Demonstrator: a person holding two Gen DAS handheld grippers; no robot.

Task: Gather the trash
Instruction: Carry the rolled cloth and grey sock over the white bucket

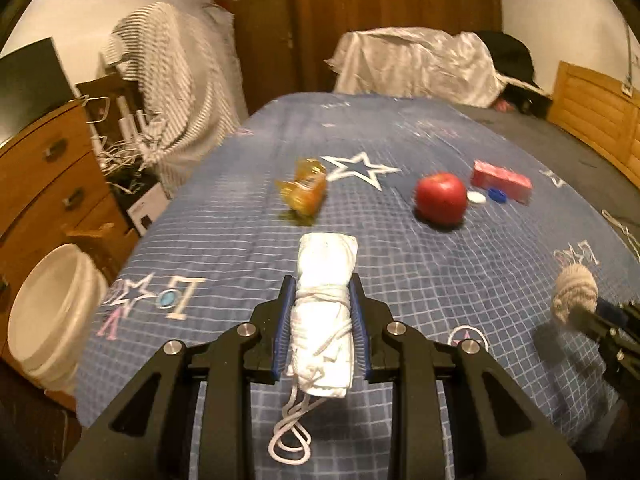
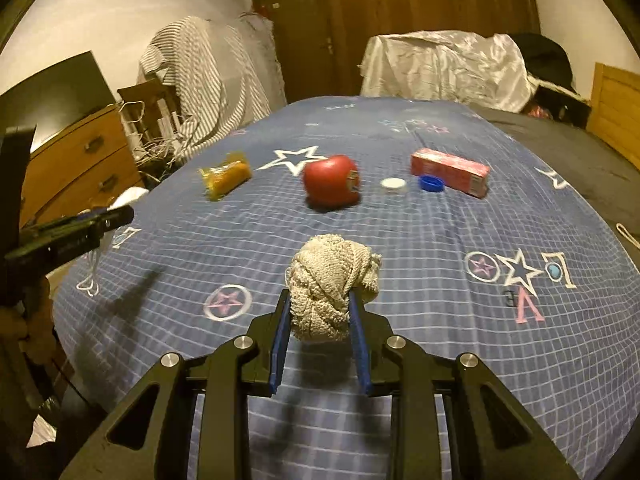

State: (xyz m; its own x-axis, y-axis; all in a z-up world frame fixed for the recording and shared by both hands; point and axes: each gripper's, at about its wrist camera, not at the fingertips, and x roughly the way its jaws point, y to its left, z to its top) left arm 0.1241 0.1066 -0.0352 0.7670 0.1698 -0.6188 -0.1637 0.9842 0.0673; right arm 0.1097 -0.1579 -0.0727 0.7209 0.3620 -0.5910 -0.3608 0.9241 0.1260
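Black left tool (image 1: 323, 292) tilted down, clamping white mask (image 1: 325, 320)

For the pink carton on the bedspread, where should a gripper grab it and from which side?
Grip the pink carton across its narrow width at mid-length, coming from above. It lies flat, its long sides are bare there, and the blue cap crowds only its near left end.

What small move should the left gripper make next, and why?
Probably carry the rolled white face mask, clamped in the left gripper, left toward the white plastic bucket beside the bed, since the bucket stands open there.
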